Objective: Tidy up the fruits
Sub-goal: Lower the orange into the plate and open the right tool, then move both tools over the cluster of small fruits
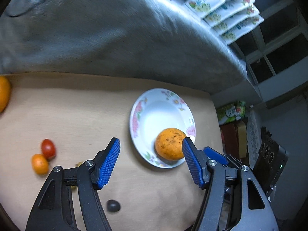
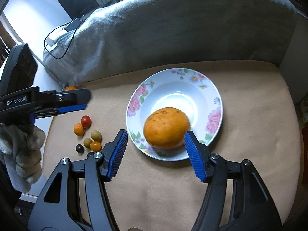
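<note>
Right wrist view had the big orange (image 2: 166, 128) sitting in the flowered bowl (image 2: 215, 100), down at the near side of the dish, leaning against the rim closest to me. My right tool (image 2: 156, 152) hung just short of it with both blue pads spread and nothing between them; the orange sat a bit past the fingertips, roughly centred in the gap, so it was released, not gripped.

Left wrist view showed the same orange off by the right-hand finger of my left tool (image 1: 151, 155), partly hidden behind that fingertip. Can't say if it actually touched. That tool was spread too, with only bare worktop (image 1: 77, 115) between the pads.

The small stuff was all off to the left of the bowl, well apart from it: a red cherry tomato (image 2: 86, 120) touching a little orange fruit (image 2: 79, 129), two greenish-brown ones (image 2: 96, 136) just beside those, another small orange one (image 2: 95, 146) and a dark one (image 2: 79, 148). From the right camera my left tool hovered above that cluster. One more orange (image 1: 4, 94) peeked in at the far left edge of the worktop, up against the grey blanket (image 2: 173, 28).
</note>
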`<action>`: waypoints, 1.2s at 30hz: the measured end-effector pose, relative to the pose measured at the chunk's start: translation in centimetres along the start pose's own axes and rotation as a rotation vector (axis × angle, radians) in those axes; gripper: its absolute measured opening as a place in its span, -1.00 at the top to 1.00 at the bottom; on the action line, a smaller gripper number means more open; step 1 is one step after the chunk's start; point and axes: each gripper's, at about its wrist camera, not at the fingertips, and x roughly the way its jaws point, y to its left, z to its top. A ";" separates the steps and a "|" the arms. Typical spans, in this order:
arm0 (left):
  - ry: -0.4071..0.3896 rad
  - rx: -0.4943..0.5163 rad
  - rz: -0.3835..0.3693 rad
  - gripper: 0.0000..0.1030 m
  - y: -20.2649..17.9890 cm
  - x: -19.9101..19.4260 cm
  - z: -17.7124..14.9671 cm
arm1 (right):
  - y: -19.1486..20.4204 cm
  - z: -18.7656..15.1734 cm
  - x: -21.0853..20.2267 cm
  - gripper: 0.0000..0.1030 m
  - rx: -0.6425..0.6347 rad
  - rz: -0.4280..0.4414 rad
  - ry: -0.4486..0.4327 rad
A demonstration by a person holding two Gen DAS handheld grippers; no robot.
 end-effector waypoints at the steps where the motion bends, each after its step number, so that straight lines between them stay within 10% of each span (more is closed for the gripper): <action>1: -0.014 -0.001 0.009 -0.27 0.1 -0.4 -0.2 | -0.3 -0.1 -0.4 -0.26 0.002 0.001 -0.009; 13: -0.204 -0.050 0.189 -0.27 4.8 -5.8 -3.8 | 1.3 -0.5 -1.9 -0.26 -0.015 0.030 -0.086; 36: -0.133 -0.142 0.309 0.05 10.9 -5.0 -13.1 | 8.0 -0.1 3.7 -0.26 -0.164 0.165 0.113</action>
